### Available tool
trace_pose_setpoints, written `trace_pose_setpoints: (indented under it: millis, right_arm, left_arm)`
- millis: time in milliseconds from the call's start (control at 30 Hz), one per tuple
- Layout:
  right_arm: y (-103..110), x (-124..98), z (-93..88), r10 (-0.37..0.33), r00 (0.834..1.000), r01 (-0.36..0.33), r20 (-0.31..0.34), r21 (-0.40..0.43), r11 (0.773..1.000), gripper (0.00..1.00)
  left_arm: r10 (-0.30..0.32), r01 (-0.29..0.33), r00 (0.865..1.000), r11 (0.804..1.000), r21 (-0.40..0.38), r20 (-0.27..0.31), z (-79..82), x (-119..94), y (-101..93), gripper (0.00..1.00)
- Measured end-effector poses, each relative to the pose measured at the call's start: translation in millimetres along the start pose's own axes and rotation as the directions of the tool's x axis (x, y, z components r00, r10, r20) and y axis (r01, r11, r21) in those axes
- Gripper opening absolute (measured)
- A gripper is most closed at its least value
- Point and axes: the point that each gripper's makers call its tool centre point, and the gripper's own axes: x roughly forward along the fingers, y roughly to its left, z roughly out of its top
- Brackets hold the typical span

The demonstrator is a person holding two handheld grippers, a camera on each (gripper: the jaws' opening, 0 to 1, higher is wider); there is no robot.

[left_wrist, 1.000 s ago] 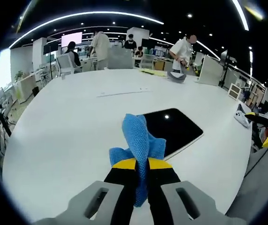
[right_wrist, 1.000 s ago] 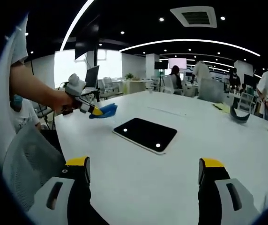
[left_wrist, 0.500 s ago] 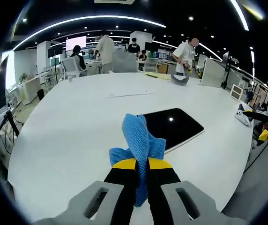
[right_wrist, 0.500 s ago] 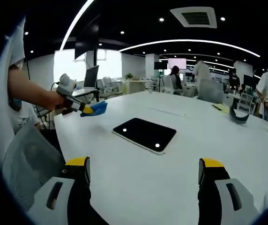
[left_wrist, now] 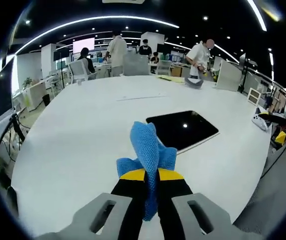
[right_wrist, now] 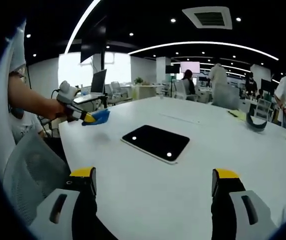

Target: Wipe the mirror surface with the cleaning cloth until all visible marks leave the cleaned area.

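I've drawn my left tongs (left_wrist: 150, 175) back from the mirror (left_wrist: 182, 129), still clenched on the blue cloth (left_wrist: 148, 152); my right tongs (right_wrist: 153, 181) hover spread wide over the white surface (right_wrist: 223, 150).

White table (left_wrist: 73, 140), office chairs (left_wrist: 76, 67), people (left_wrist: 117, 49) behind

A broad white bench (left_wrist: 73, 145) fills an open office. Curved light strips (right_wrist: 203, 45) cross the dark ceiling. Grey chairs (left_wrist: 133, 64) stand at the far edge; a bright window (right_wrist: 75, 70) glows behind.
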Motion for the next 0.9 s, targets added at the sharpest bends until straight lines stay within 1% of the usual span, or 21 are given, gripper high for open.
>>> trace_pose_setpoints:
  millis: [67, 133, 200, 233, 267, 333, 467, 700, 900]
  right_arm:
    - [0.4, 0.1, -0.6, 0.001, 1.0, -0.001, -0.003, -0.003, 1.0, 0.95]
    - [0.9, 0.3, -1.1, 0.004, 1.0, -0.004, -0.005, -0.001, 1.0, 0.95]
    - [0.3, 0.2, -1.0, 0.001, 1.0, -0.001, -0.005, -0.006, 1.0, 0.95]
    - [0.2, 0.1, -0.2, 0.001, 1.0, -0.001, -0.002, -0.009, 1.0, 0.95]
    - [0.7, -0.3, 1.2, 0.002, 1.0, -0.002, 0.004, -0.007, 1.0, 0.95]
    - [0.7, -0.2, 1.1, 0.002, 1.0, -0.002, 0.005, -0.002, 1.0, 0.95]
    - [1.1, 0.3, 0.4, 0.005, 1.0, -0.005, 0.002, -0.004, 1.0, 0.95]
    - [1.4, 1.1, -0.9, 0.007, 1.0, -0.007, -0.006, -0.002, 1.0, 0.95]
    - [1.9, 1.4, -1.8, 0.009, 1.0, -0.009, -0.011, -0.003, 1.0, 0.95]
  left_arm:
    - [0.004, -0.004, 1.0, 1.0, -0.003, 0.001, -0.8, -1.4, 0.7, 0.05]
    - [0.007, -0.007, 1.0, 1.0, 0.031, -0.005, -3.2, -2.7, -0.3, 0.05]
    - [0.006, -0.005, 1.0, 0.999, 0.031, -0.01, -7.2, -2.8, -2.0, 0.05]
    - [0.008, -0.007, 1.0, 0.999, 0.052, -0.023, -11.0, -3.2, -1.9, 0.05]
    - [0.009, -0.007, 1.0, 0.998, 0.055, -0.029, -13.5, -3.1, -2.2, 0.05]
    - [0.005, -0.004, 1.0, 1.0, 0.031, -0.031, -18.0, -3.3, -2.7, 0.05]
    - [0.008, -0.007, 0.999, 1.0, 0.022, -0.037, -22.2, -4.2, -3.0, 0.05]
    - [0.012, -0.012, 0.999, 1.0, 0.0, -0.033, -22.8, -7.7, -0.7, 0.05]
    - [0.024, -0.024, 0.999, 1.0, 0.006, -0.032, -23.0, -8.8, 4.5, 0.05]
